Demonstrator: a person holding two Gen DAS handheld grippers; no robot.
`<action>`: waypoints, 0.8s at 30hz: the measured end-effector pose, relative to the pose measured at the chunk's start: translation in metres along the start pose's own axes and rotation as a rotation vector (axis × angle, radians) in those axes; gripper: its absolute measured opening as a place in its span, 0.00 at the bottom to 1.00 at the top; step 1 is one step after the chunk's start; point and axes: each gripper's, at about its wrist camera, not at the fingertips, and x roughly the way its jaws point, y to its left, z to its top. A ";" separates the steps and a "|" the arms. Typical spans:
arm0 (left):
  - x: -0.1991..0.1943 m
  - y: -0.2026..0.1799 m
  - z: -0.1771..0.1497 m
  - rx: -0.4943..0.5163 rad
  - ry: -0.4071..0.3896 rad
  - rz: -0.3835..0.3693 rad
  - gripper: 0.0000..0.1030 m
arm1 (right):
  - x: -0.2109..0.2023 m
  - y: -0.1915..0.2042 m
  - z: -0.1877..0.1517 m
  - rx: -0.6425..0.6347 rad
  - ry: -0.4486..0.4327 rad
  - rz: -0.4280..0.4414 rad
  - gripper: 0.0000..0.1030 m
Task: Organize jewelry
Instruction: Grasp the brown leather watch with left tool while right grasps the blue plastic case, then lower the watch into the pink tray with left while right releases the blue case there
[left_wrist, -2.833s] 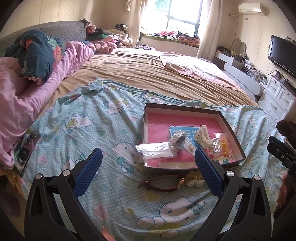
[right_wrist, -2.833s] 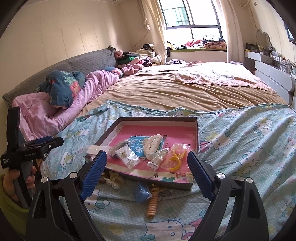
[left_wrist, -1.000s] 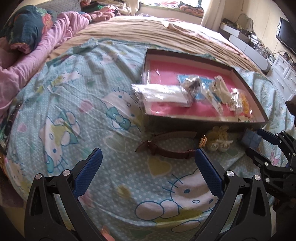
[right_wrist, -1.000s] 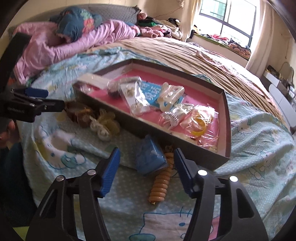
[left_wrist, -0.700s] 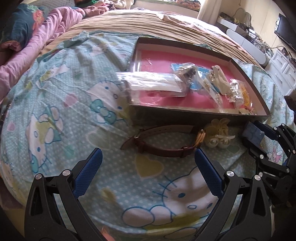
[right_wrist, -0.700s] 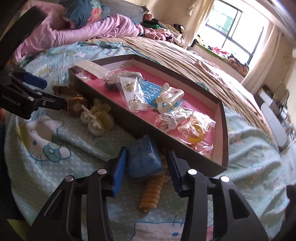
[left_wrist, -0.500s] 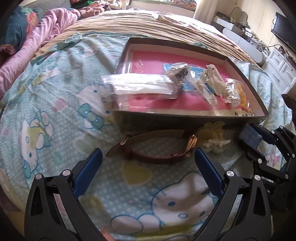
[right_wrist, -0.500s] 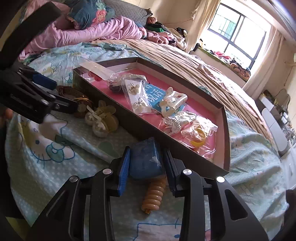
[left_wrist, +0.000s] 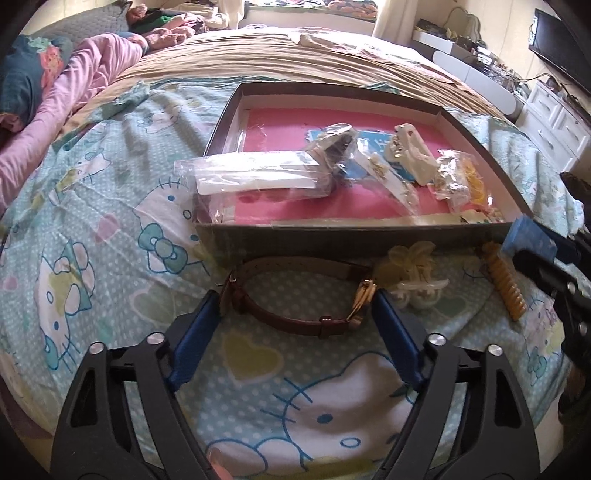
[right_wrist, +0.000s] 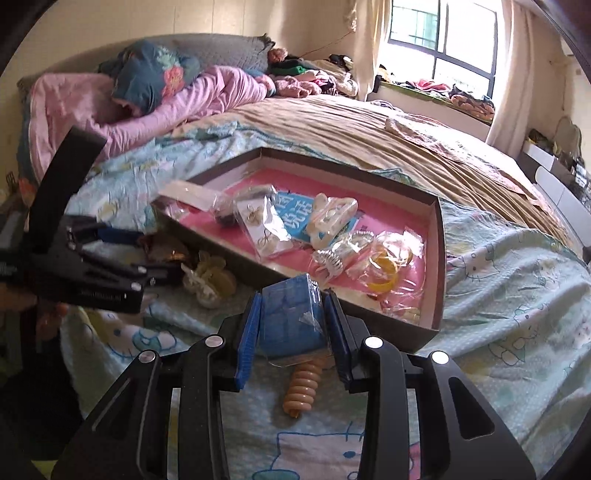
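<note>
Two grippers are at work on the bed. We find the right gripper (right_wrist: 293, 325) with its jaws pinching a blue packet (right_wrist: 290, 317), raised just short of the near wall of the shallow box (right_wrist: 437, 266); a spiral hair tie (right_wrist: 303, 384) lies on the sheet beneath the jaws. The left gripper (left_wrist: 295, 332) has its jaws closing on the brown-strapped watch (left_wrist: 295, 314), which lies between them on the sheet, just before the box wall; we cannot tell whether the pads press it yet. A pale hair clip (left_wrist: 413, 273) sits just beyond the right-hand jaw. We judge the step to be collecting loose pieces into the box. Next, the packet needs carrying forward over the wall and releasing; the watch needs a firm pinch before lifting.
</note>
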 end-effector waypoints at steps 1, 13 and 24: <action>-0.002 0.000 -0.001 0.001 -0.001 -0.006 0.69 | -0.002 0.000 0.001 0.002 -0.005 0.001 0.33; -0.043 0.000 0.000 0.007 -0.090 -0.052 0.58 | -0.024 -0.004 0.011 0.023 -0.062 -0.007 0.33; -0.064 0.010 0.029 -0.033 -0.169 -0.042 0.58 | -0.033 -0.027 0.028 0.059 -0.122 -0.053 0.33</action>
